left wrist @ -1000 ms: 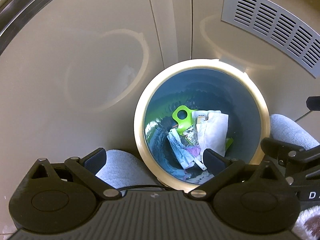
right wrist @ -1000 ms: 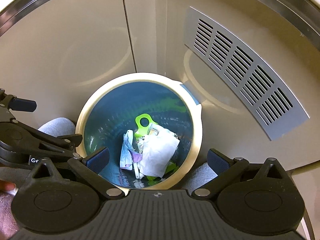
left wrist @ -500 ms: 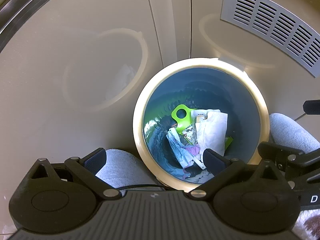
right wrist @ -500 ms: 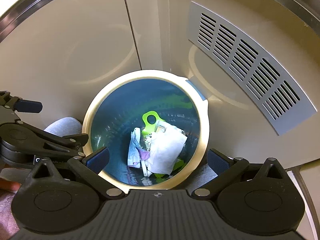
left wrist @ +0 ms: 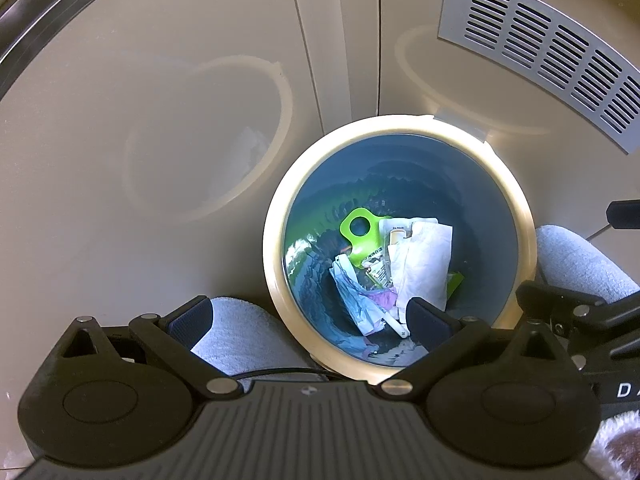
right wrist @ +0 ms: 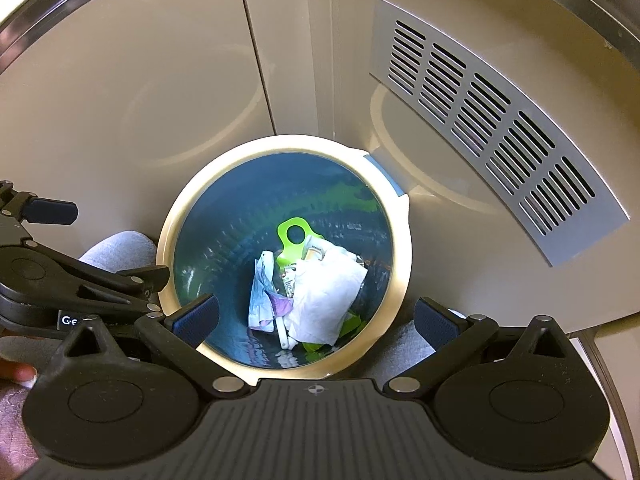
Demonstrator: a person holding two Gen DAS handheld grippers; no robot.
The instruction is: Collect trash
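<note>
**Both claws poised above the trash bin**

Left wrist view: the left claw fills the bottom of the frame, its two fingers spread wide with nothing between them. Right of centre stands a round trash bin with a cream rim and a dark blue inside. At its bottom lie a crumpled white paper, a bright green tag with a round hole, and a pale blue-and-purple wrapper. Grey fabric shows at the lower left of the bin and again at its right. A slotted grey vent sits in the upper right on the beige wall.

Right wrist view: the right claw spans the bottom edge, fingers likewise wide apart and empty. The bin lies at centre, holding the same paper, tag and wrapper. The left claw's body juts in at the left edge; a fingertip shows at lower left. The vent runs down the right.
</note>
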